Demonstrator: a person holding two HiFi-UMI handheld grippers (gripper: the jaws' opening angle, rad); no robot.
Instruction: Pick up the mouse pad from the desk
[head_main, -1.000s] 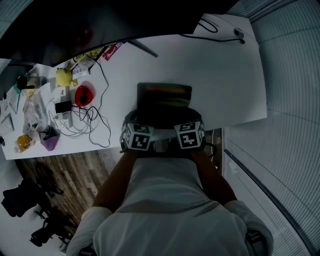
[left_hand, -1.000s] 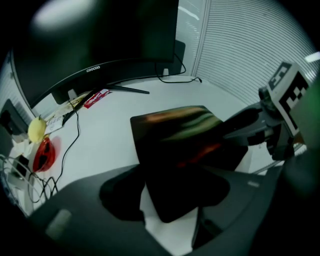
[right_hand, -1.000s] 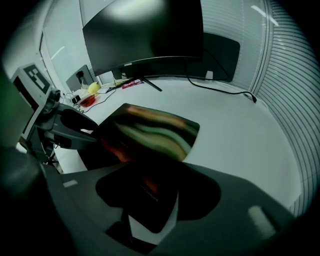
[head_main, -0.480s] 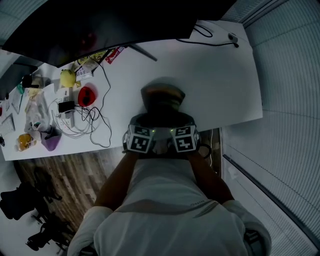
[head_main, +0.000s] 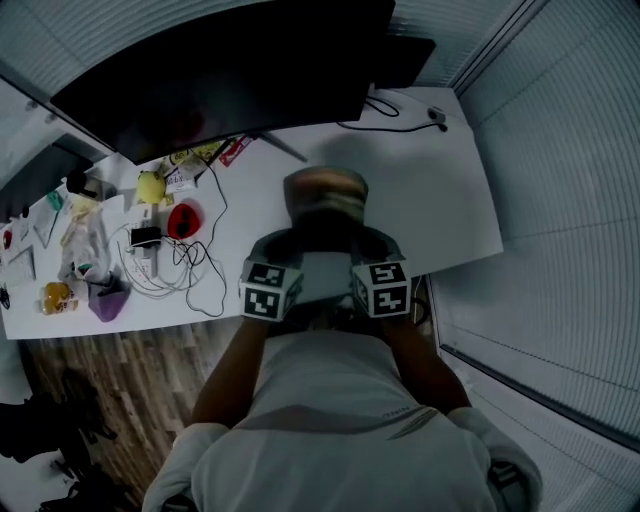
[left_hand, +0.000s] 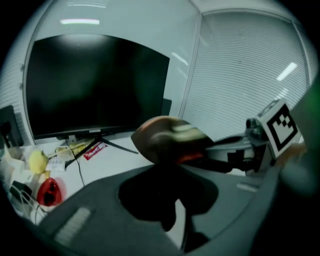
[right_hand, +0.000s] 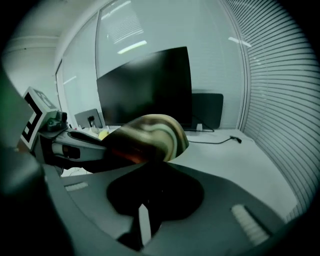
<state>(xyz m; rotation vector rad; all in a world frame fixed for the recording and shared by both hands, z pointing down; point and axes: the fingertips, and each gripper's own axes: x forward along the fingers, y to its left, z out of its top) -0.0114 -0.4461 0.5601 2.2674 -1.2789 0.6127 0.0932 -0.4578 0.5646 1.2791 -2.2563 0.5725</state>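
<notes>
White surface (head_main: 440, 200) below left hand-held gripper (head_main: 295, 240) & right hand-held gripper (head_main: 360, 240), dark monitor (head_main: 220, 80) beyond. Mouse pad (head_main: 325, 195) between them, off surface, curled, brown w/ pale-green bands, dark underside. Both jaws just closed narrow, pinching its near edge. Purple object (head_main: 108, 300) far left: head view only.

The mouse pad (head_main: 325, 195): brown-orange w/ curved cream & pale green bands, near part blackish. The table (head_main: 440, 210): plain white. The monitor (head_main: 230, 70): black. The left hand-held gripper (head_main: 288, 240) & right hand-held gripper (head_main: 365, 240): grey, each w/ a cube of black-and-white square markers. At the table's left: a red item (head_main: 185, 220), a yellow item (head_main: 151, 187), a purple cup (head_main: 108, 300), black cables (head_main: 190, 270). The floor (head_main: 130, 370): brown wood grain. The shirt (head_main: 330, 420): white. The blinds (head_main: 570, 200): pale grey, fine parallel lines.
</notes>
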